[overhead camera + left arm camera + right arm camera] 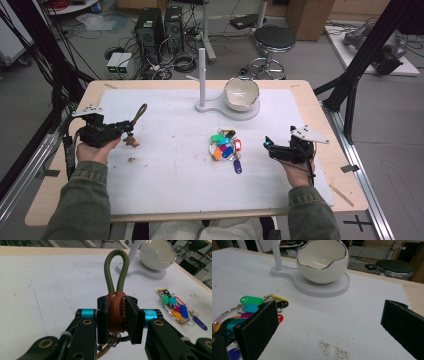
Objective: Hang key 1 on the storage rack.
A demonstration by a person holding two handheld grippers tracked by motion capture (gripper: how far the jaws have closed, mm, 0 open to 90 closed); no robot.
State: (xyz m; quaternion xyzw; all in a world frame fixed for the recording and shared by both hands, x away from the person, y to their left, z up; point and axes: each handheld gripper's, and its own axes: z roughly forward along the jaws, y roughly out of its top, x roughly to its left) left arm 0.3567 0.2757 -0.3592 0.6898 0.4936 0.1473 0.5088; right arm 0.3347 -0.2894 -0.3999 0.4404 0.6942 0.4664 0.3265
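Your forearms enter at the near edge of the high view. Your left gripper point(125, 126) is clamped on a leather key fob point(131, 126), lifted just off the left side of the tabletop point(165, 175), olive loop pointing up and far. Your right gripper point(268, 146) rests right of the pile of coloured key tags point(226, 147).

Along the left gripper view, both pads press the brown fob point(116, 312) squarely; its cord loop point(116, 270) stands free above, so the pick-up looks done. Next, I'd judge, carry it right toward the white post point(202, 75) or the egg-shaped bowl point(157, 255).

Across the right gripper view, your jaws stand wide apart, holding nothing, with the tags point(249, 305) at left and the bowl point(322, 261) beyond.
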